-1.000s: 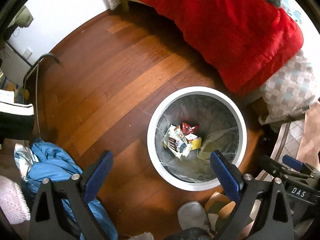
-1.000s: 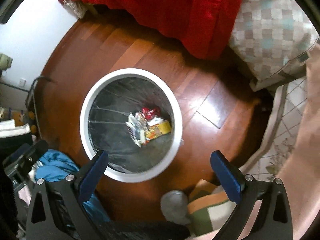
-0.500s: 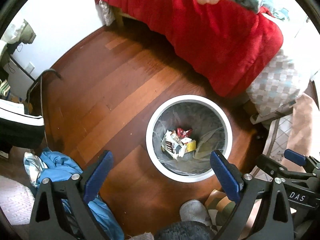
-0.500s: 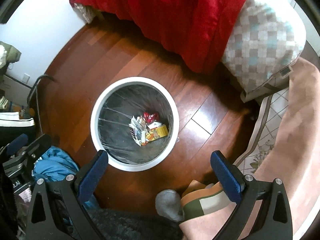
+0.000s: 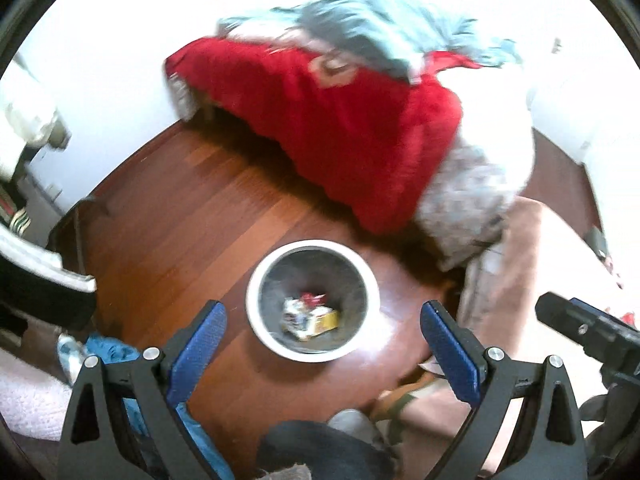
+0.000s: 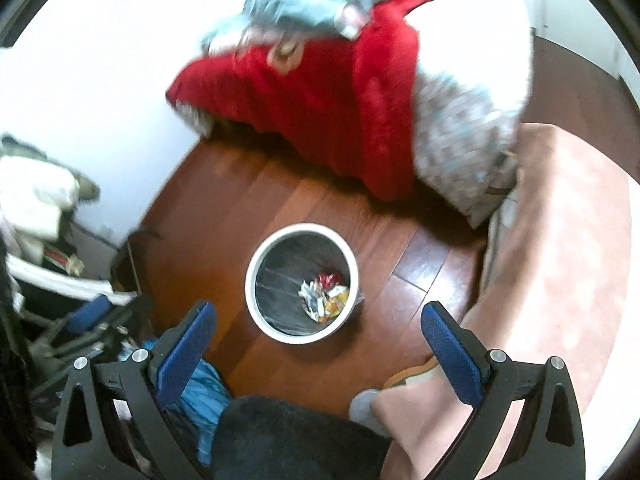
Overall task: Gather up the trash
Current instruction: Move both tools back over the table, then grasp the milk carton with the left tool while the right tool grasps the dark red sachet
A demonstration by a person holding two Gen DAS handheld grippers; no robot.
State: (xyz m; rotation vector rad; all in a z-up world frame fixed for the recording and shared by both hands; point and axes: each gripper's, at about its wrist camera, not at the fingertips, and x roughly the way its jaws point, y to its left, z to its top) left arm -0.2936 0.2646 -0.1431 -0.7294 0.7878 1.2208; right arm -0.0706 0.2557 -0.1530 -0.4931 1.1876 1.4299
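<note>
Both views blurred, looking down at the floor. Left gripper (image 5: 322,338): blue-padded fingers (image 5: 196,350) spread wide apart, nothing between them, held high above the white round trash bin (image 5: 256,280). Right gripper (image 6: 318,338): fingers (image 6: 452,356) also wide apart, nothing held, also well above the bin (image 6: 256,258). Bin stands upright on the reddish wood floor (image 5: 168,216), lined with a clear plastic bag. Trash (image 5: 308,316) sits at the bottom of the bin: crumpled white wrappers, a red piece, a yellow packet; same pile in the right view (image 6: 325,294). Red blanket (image 5: 340,120) hangs off the bed behind the bin, grey-blue fabric (image 5: 372,28) on top of it, a checked quilt (image 5: 468,200) to its right. Pink rug (image 6: 560,260) lies right of the bin, near it but apart. Blue crumpled item (image 6: 200,396) on the floor under the right gripper's left finger; can't tell what it is. Person's grey sock (image 6: 362,402) at the rug edge, bottom of frame. In the left view the right gripper's black body shows at the right edge; in the right view the left gripper shows at the left edge, blurred.
</note>
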